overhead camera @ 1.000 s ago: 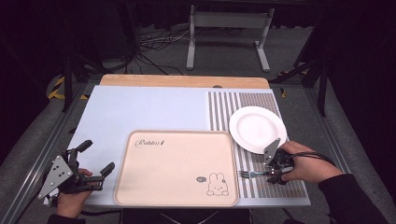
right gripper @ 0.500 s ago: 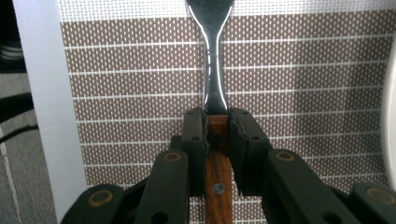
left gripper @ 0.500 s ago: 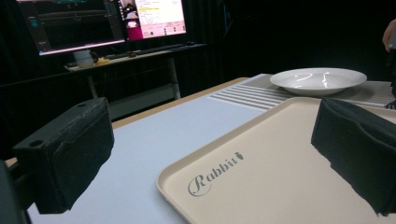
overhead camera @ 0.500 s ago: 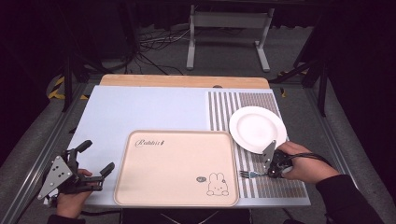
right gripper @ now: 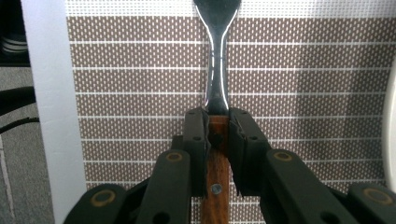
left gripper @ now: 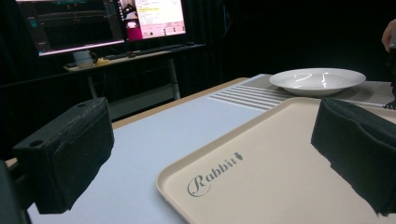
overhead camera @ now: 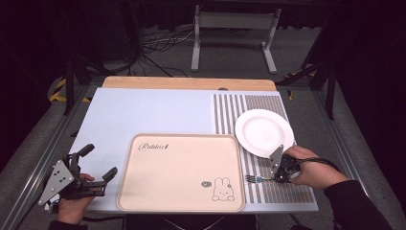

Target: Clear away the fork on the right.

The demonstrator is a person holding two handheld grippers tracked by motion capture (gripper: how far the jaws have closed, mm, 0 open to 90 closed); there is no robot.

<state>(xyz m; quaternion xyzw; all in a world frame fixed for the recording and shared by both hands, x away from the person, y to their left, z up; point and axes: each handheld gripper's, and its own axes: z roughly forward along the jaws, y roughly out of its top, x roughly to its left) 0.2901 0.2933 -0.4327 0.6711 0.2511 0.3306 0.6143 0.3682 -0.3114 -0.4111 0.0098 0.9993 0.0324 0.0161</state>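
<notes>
Left claw (overhead camera: 98, 165): sitting at the near left corner of the tabletop in the high view, held in a hand (overhead camera: 72, 206); its two black jaws are standing wide apart with nothing between them; a grey three-cornered plate is riding on top; in the left gripper view the jaw pads are showing as blocky, matte and foam-like.
Tabletop (overhead camera: 143, 110): wearing a smooth pale blue-grey sheet; a strip of bare wood is showing along the far edge.
Tray (overhead camera: 179, 172): a beige rectangle with rounded corners and a raised rim, lying flat at the near middle; it is carrying the script word "Rabbit" at its far left corner and a small rabbit drawing at its near right corner; its surface is looking smooth and matte in the left gripper view (left gripper: 280, 177).
Placemat (overhead camera: 253, 103): a woven brown-and-white striped mat, lying on the right part of the tabletop, just beside the tray.
Plate (overhead camera: 264, 132): round, white and glossy, resting on the placemat beyond the fork; its shallow rim is catching light in the left gripper view (left gripper: 317, 80).
Fork (overhead camera: 254, 179): lying on the placemat just right of the tray, tines pointing toward the tray; shiny metal neck, brown wooden handle with a rivet in the right gripper view (right gripper: 217, 70).
Right claw (overhead camera: 274, 179): clenching on the wooden handle of the fork, jaws pressing both sides in the right gripper view (right gripper: 217, 140).
</notes>
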